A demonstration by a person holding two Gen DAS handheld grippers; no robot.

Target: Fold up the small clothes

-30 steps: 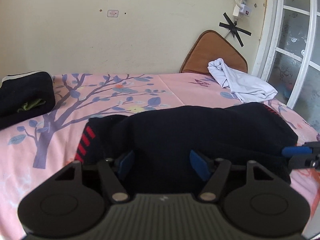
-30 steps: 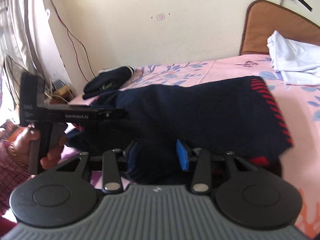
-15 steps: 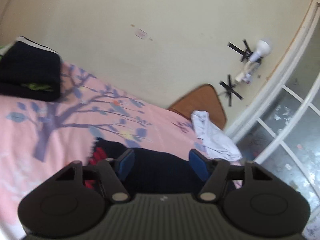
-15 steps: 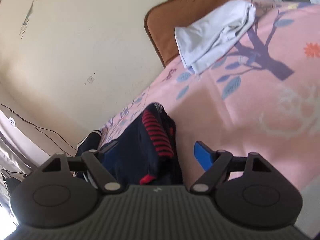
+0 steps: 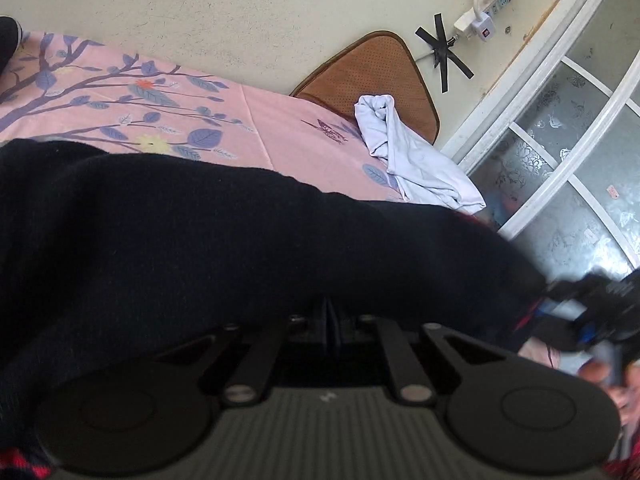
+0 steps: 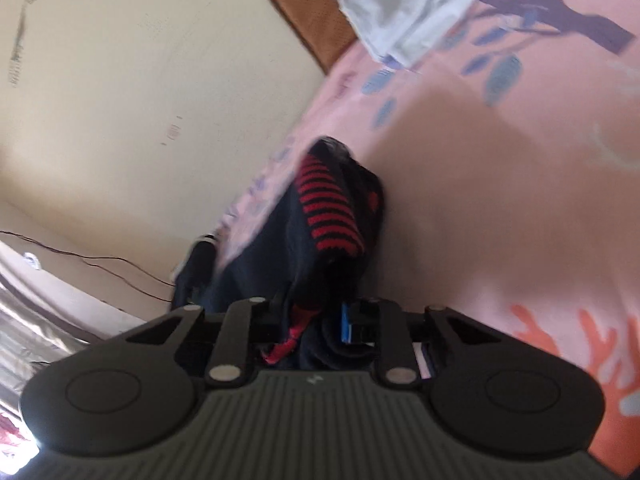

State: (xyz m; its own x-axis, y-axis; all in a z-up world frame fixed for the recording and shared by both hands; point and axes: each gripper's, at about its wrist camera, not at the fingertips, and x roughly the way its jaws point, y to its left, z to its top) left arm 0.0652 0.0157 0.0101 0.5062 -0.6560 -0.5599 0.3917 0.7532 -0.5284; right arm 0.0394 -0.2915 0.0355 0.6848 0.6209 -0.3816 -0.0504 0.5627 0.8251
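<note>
Our left gripper [image 5: 329, 312] has just closed flat on the near edge of the dark sweater [image 5: 240, 240]; our right gripper [image 6: 320, 320] has closed on its red-striped end. The sweater lies on the pink bedsheet [image 5: 280, 140]. We judge the fold begins: next, carry both held edges across evenly.

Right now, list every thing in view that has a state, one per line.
Left gripper: shut, jaws just closed on dark sweater.
Right gripper: jaws just closed, pinching the sweater's red-striped edge.
Dark sweater: bunched on the bed.
White garment: crumpled, unfolded.
</note>
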